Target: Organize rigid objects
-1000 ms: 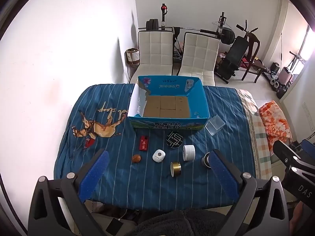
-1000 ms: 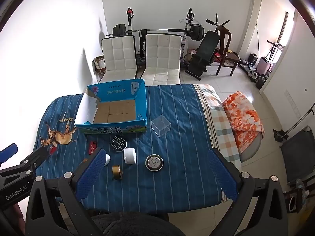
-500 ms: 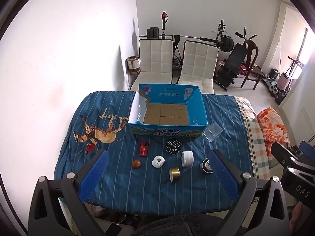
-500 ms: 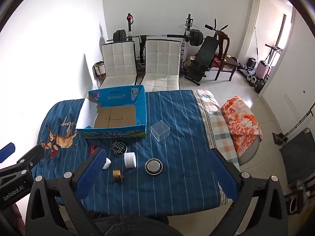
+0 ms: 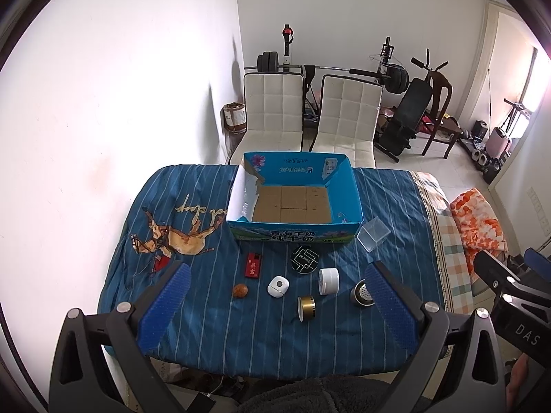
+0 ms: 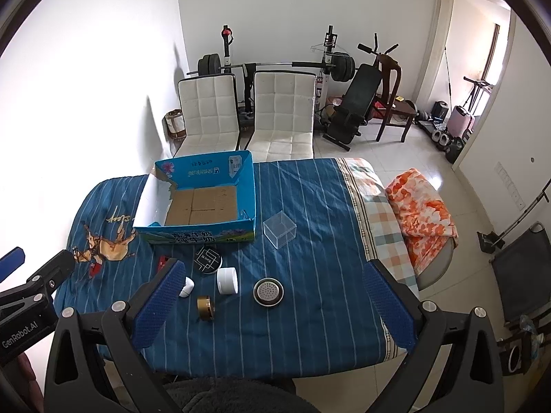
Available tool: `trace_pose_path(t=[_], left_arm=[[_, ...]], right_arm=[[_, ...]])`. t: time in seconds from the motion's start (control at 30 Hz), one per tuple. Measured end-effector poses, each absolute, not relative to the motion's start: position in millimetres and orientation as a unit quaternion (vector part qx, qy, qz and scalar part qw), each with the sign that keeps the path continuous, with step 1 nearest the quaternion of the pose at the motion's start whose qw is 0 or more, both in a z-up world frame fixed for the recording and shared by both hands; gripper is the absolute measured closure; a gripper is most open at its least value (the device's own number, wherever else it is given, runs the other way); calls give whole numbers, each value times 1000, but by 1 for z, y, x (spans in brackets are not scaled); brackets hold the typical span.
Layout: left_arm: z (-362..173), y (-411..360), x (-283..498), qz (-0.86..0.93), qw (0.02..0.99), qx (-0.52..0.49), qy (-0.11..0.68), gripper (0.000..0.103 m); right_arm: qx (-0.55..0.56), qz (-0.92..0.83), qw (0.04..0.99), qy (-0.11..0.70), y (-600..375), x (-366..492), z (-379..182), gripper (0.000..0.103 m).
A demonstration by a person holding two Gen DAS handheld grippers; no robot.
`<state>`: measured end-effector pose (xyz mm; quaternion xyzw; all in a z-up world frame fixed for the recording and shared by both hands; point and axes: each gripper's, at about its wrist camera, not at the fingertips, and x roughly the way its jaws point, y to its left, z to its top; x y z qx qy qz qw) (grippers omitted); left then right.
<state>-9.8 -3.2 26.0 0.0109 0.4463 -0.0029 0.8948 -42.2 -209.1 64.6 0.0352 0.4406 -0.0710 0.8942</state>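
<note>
An open blue cardboard box (image 5: 296, 232) (image 6: 206, 234) with a bare brown floor stands mid-table. In front of it lie a red flat pack (image 5: 253, 265), a black round tin (image 5: 304, 258) (image 6: 207, 259), a brown nut-like ball (image 5: 240, 290), a white rounded case (image 5: 278, 286), a white jar (image 5: 329, 281) (image 6: 227, 280), a gold tape roll (image 5: 306, 307) (image 6: 206, 307) and a round metal strainer cup (image 5: 361, 294) (image 6: 268, 292). A clear plastic cube (image 5: 373, 233) (image 6: 279, 229) sits right of the box. My left gripper (image 5: 279, 306) and right gripper (image 6: 272, 306) both hang open and empty, high above the table's near edge.
The table wears a blue striped cloth (image 5: 193, 251) with a horse print. Two white chairs (image 5: 273, 113) (image 5: 347, 117) stand behind it, then weight equipment (image 6: 275, 65). An orange patterned cushion (image 6: 418, 210) lies at the right. A white wall (image 5: 103, 120) runs along the left.
Both grippers have drawn back and risen, so the table and objects look smaller and farther. Nothing on the table has moved.
</note>
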Motion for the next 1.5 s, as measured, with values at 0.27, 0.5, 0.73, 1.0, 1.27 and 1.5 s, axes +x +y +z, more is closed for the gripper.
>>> trace_pose_path(t=[0.27, 0.5, 0.73, 1.0, 1.27, 1.5], left_arm=[[28, -4, -12, -1, 896, 11, 443, 0], [28, -4, -13, 0, 897, 11, 443, 0], [27, -4, -12, -1, 896, 11, 443, 0], [27, -6, -13, 0, 896, 11, 444, 0], [26, -6, -14, -1, 896, 11, 444, 0], [27, -7, -15, 0, 897, 11, 442, 0]], right_arm=[[35, -69, 894, 442, -210, -43, 61, 0], [36, -67, 894, 442, -212, -43, 58, 0], [35, -69, 894, 441, -213, -43, 60, 0], [35, -68, 893, 443, -212, -43, 60, 0], [31, -63, 895, 440, -208, -42, 62, 0], [29, -62, 897, 437, -203, -41, 66, 0]])
